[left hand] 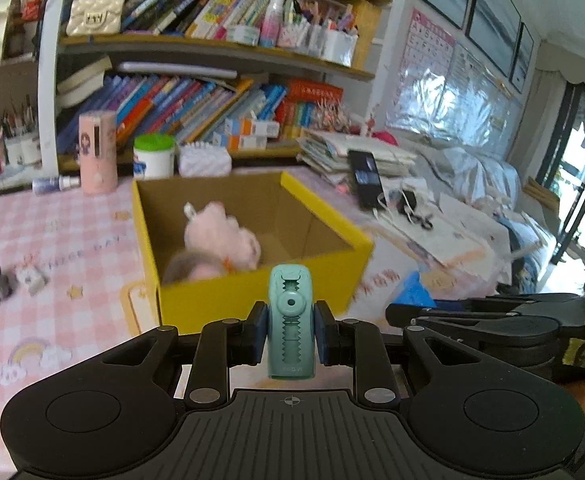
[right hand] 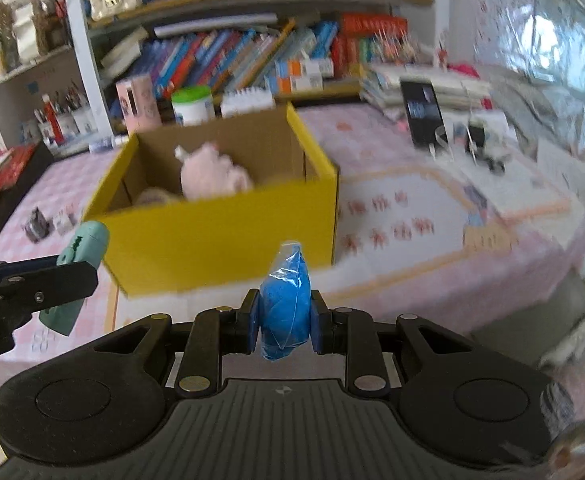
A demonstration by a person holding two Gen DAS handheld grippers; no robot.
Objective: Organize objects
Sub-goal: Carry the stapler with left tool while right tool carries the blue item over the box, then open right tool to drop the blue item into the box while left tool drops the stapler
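Observation:
My left gripper [left hand: 291,334] is shut on a teal plastic clip-like gadget [left hand: 291,324], held upright just in front of the open yellow box [left hand: 252,292]. A pink plush toy [left hand: 220,236] lies inside the box. My right gripper [right hand: 285,322] is shut on a blue object wrapped in clear plastic [right hand: 285,304], in front of the yellow box [right hand: 220,240] and lower than its rim. In the right wrist view the left gripper with the teal gadget [right hand: 80,276] shows at the left. The plush [right hand: 212,176] shows inside the box.
The table has a pink checked cloth [left hand: 52,248]. Two small trinkets [left hand: 10,278] lie at its left. A pink cylinder [left hand: 97,152], a green-lidded tub [left hand: 154,156] and a notepad stand behind the box. A black phone [left hand: 366,178], cables and paper stacks lie at the right. Bookshelves rise behind.

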